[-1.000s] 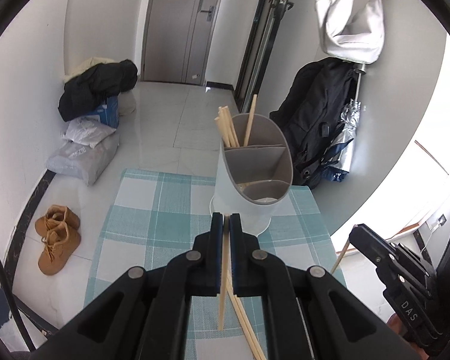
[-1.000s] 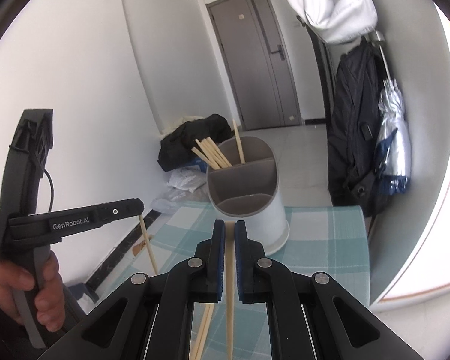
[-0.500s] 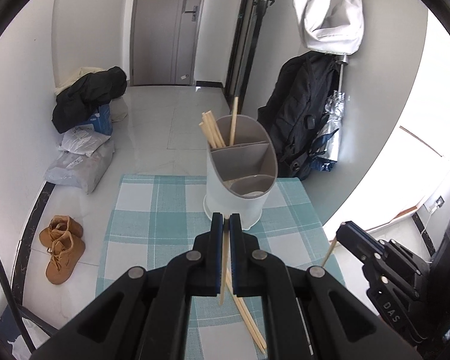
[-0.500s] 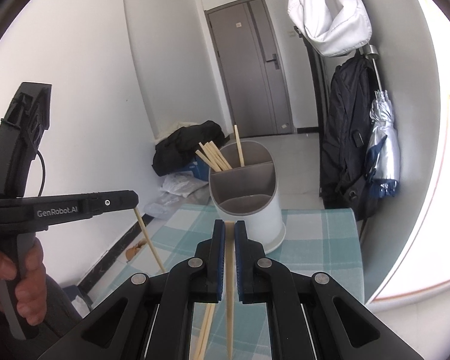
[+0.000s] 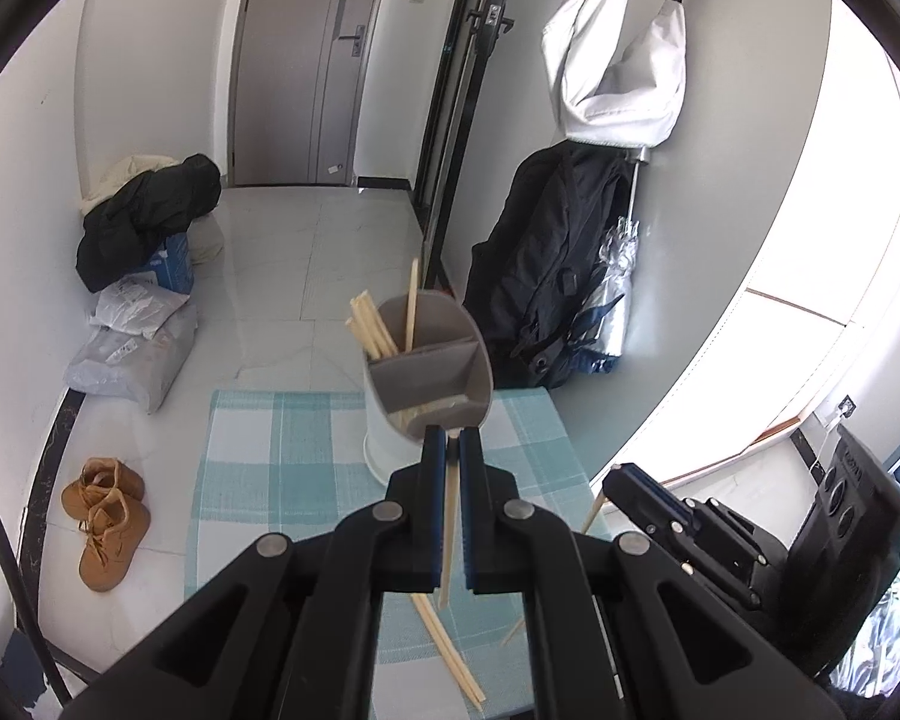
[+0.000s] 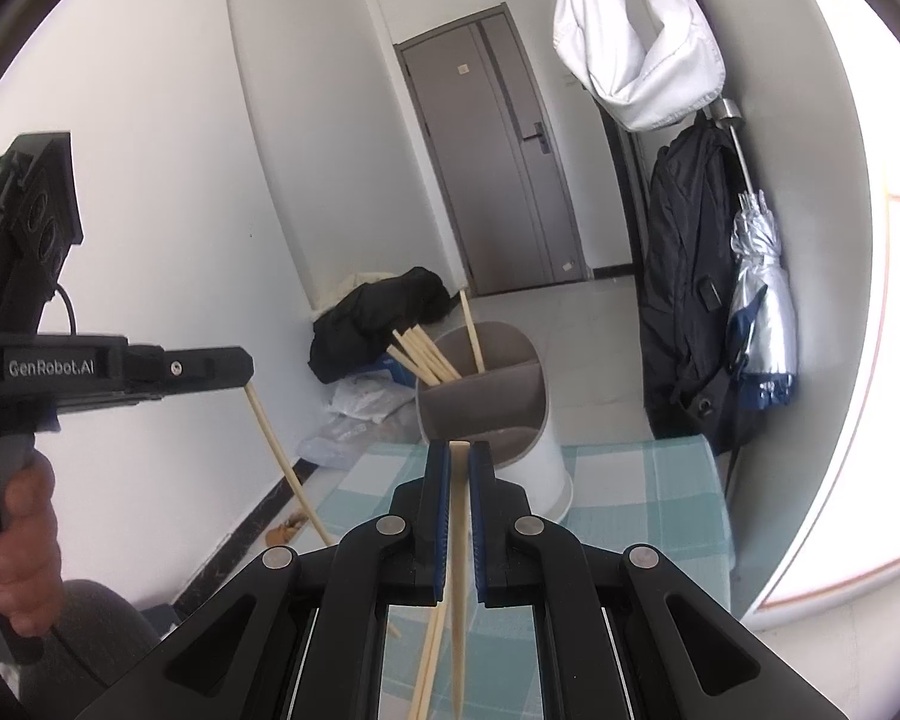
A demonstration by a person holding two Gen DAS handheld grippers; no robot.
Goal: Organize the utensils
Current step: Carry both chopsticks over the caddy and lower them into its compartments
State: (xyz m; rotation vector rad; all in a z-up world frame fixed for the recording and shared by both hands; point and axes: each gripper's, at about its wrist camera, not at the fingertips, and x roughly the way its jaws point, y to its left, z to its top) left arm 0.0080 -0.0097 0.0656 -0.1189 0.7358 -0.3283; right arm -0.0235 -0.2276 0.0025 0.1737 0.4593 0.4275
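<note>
A white holder with grey compartments [image 5: 426, 375] stands on the checked tablecloth [image 5: 270, 450]; several wooden chopsticks [image 5: 372, 330] lean in its back compartment. My left gripper [image 5: 447, 438] is shut on one chopstick [image 5: 447, 528] that hangs downward, held above the table just short of the holder. My right gripper [image 6: 459, 453] is shut on another chopstick [image 6: 459, 546], also in front of the holder [image 6: 480, 402]. In the right wrist view the left gripper [image 6: 234, 367] shows at the left with its chopstick [image 6: 273, 450] slanting down. Loose chopsticks [image 5: 447, 648] lie on the cloth below.
A black backpack [image 5: 546, 264] and a folded umbrella [image 5: 615, 294] lean on the wall right of the table. Bags and a dark jacket [image 5: 150, 216] lie on the floor at the left, with brown boots [image 5: 105, 519] nearer. A grey door [image 5: 306, 60] stands behind.
My left gripper has risen with its chopstick, so the holder and table look lower and farther. The right gripper has barely moved.
</note>
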